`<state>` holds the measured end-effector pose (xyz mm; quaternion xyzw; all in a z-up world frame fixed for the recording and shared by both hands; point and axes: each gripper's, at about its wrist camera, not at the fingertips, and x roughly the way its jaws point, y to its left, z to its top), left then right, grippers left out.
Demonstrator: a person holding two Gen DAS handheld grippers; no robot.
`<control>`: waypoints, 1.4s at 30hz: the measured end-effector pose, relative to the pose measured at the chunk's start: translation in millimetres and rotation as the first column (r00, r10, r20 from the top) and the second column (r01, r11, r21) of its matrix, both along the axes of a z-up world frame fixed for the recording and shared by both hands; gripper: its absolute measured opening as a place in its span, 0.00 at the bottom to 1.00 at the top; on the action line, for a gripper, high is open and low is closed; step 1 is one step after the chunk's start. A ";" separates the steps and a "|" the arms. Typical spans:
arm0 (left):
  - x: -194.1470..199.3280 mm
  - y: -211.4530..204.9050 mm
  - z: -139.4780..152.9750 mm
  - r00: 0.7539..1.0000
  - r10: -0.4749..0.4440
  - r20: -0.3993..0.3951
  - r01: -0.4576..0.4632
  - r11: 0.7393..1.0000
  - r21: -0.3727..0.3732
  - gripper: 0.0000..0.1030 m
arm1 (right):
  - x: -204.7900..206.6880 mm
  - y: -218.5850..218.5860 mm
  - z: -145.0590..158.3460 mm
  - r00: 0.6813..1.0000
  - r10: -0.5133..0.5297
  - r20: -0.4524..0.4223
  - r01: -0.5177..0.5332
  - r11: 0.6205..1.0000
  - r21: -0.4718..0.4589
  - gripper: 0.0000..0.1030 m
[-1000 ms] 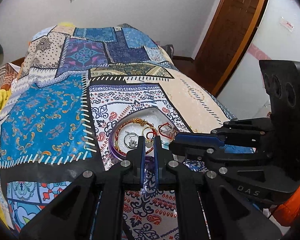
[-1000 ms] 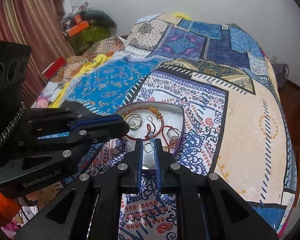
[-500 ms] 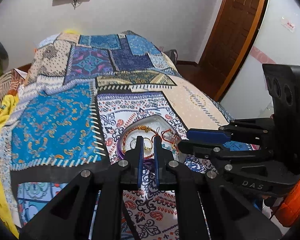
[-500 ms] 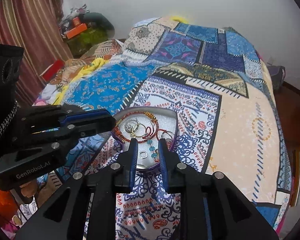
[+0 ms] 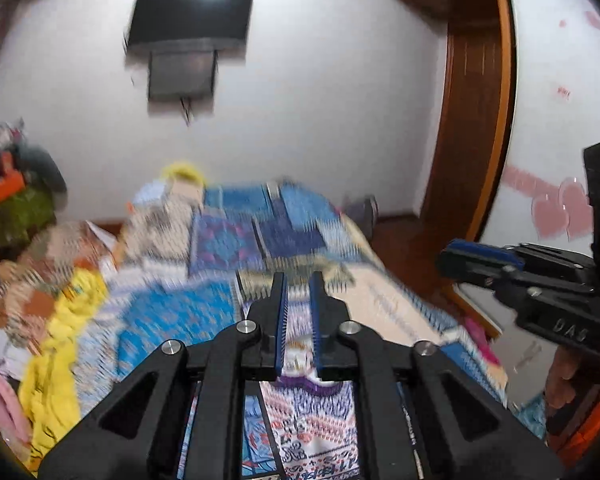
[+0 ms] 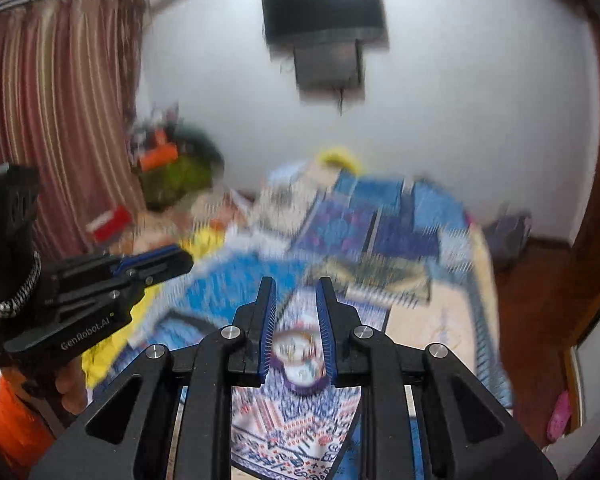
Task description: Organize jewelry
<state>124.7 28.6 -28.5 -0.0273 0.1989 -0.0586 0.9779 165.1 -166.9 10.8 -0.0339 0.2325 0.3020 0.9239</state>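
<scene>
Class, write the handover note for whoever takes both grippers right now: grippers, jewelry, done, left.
Left gripper: jaws opening, nothing between them.
Right gripper: slightly open, empty.
Purple jewelry tray: on the patterned bedspread, below both grippers, jewelry inside; picture too blurred to tell pieces apart.
Done: jewelry sits in the tray.
Left: cannot tell; check for stray pieces.

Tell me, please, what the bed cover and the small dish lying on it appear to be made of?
Bed cover: woven or printed cloth, matte; it drapes over the bed edge in patchwork patterns. Dish: probably glossy plastic or glass, judging by its smooth purple rim and pale inside; motion blur leaves that open.
</scene>
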 end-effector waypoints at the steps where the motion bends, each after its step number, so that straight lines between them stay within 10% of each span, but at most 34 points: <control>1: -11.0 -2.2 9.7 0.999 0.009 0.040 -0.009 1.000 0.008 0.17 | -11.4 -3.4 10.0 0.999 -0.012 0.038 0.012 1.000 0.017 0.18; 6: -64.2 -14.9 41.8 0.977 0.045 0.206 -0.055 0.998 0.043 0.43 | -72.5 -18.1 50.4 0.971 -0.103 0.217 0.085 0.992 0.088 0.21; 10: -94.0 -25.3 50.5 0.957 0.084 0.277 -0.108 0.991 0.074 0.64 | -101.3 -24.9 60.5 0.940 -0.174 0.293 0.144 0.982 0.124 0.57; 14: -107.2 -27.1 49.2 0.947 0.124 0.297 -0.148 0.987 0.059 0.90 | -113.0 -25.6 60.0 0.915 -0.236 0.329 0.203 0.970 0.132 0.73; 19: -114.4 -25.6 45.3 0.943 0.156 0.293 -0.175 0.984 0.041 0.94 | -114.9 -27.2 56.3 0.902 -0.286 0.324 0.256 0.957 0.134 0.93; 42: -110.6 -28.1 32.2 0.957 0.156 0.246 -0.170 0.985 0.038 0.95 | -118.2 -31.6 41.6 0.923 -0.277 0.267 0.265 0.961 0.079 0.93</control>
